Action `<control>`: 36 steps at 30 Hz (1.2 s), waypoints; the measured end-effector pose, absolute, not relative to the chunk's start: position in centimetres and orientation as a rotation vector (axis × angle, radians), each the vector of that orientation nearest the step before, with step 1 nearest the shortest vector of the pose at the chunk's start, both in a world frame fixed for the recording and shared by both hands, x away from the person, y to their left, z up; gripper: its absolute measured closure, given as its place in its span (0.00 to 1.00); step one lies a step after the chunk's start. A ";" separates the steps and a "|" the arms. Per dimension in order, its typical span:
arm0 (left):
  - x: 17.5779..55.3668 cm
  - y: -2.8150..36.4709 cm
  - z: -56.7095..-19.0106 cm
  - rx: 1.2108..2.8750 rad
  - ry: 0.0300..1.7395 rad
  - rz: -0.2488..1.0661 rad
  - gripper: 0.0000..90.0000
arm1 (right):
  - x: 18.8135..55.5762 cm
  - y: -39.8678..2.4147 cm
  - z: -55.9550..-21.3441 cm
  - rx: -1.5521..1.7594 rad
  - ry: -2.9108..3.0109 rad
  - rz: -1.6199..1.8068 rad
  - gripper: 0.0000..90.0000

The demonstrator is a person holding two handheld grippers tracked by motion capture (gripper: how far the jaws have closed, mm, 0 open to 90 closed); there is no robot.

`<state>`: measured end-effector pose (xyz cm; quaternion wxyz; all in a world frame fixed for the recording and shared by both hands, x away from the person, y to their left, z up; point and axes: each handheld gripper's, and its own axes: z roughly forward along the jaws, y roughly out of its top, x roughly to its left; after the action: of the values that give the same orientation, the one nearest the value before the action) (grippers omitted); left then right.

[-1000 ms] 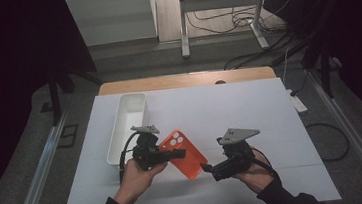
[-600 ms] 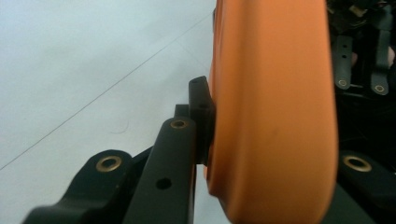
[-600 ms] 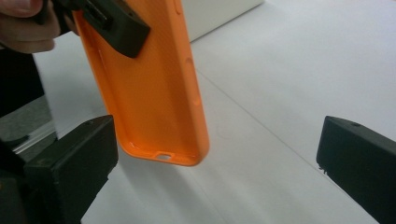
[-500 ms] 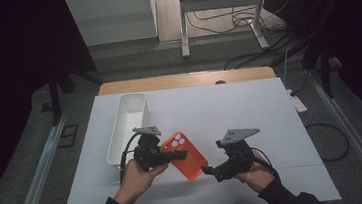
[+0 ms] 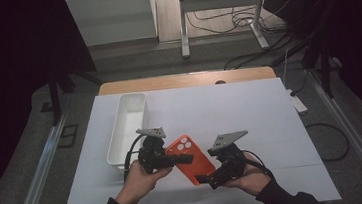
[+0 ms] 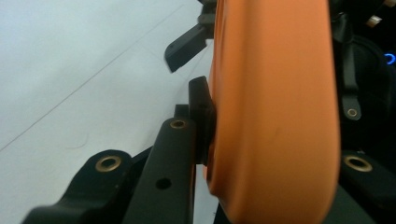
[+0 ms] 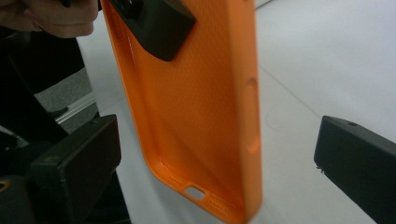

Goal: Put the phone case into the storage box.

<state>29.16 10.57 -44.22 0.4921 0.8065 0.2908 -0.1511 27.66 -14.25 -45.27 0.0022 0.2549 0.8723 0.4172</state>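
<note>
Phone case [image 5: 190, 155], orange, is held clamped at its camera end by the left hand-held gripper [image 5: 178, 159], low centre of the high view above the table [image 5: 250, 110], seemingly so its free end is offered for transfer. Right hand-held gripper [image 5: 207, 180] is released, its jaws set wide either side of the case's lower end without touching.

No text, label, brand, number or sign can be read anywhere in these pictures.
</note>
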 end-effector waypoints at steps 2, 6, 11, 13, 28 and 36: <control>29.1 10.5 -44.2 1.956 0.697 -0.374 0.93 | 27.6 -14.1 -45.3 0.793 2.748 1.305 0.00; 29.1 10.4 -44.2 1.956 0.672 -0.390 0.93 | 27.4 -13.9 -45.2 0.771 2.763 1.303 0.06; 29.0 10.2 -44.1 1.960 0.642 -0.400 0.93 | 27.4 -14.1 -45.0 0.737 2.790 1.322 0.33; 29.0 10.1 -44.1 1.959 0.629 -0.406 0.93 | 27.4 -14.2 -44.9 0.720 2.800 1.325 0.38; 28.8 9.7 -43.9 1.982 0.580 -0.381 0.76 | 27.6 -14.5 -44.4 0.654 2.948 1.352 0.93; 28.5 10.0 -43.3 2.042 0.657 -0.162 0.45 | 27.4 -14.7 -43.9 0.665 2.835 1.313 0.94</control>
<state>28.53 10.03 -43.26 0.4750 0.8353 0.2689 -0.0664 27.42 -14.72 -43.90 -0.0264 0.2083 0.8873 0.4108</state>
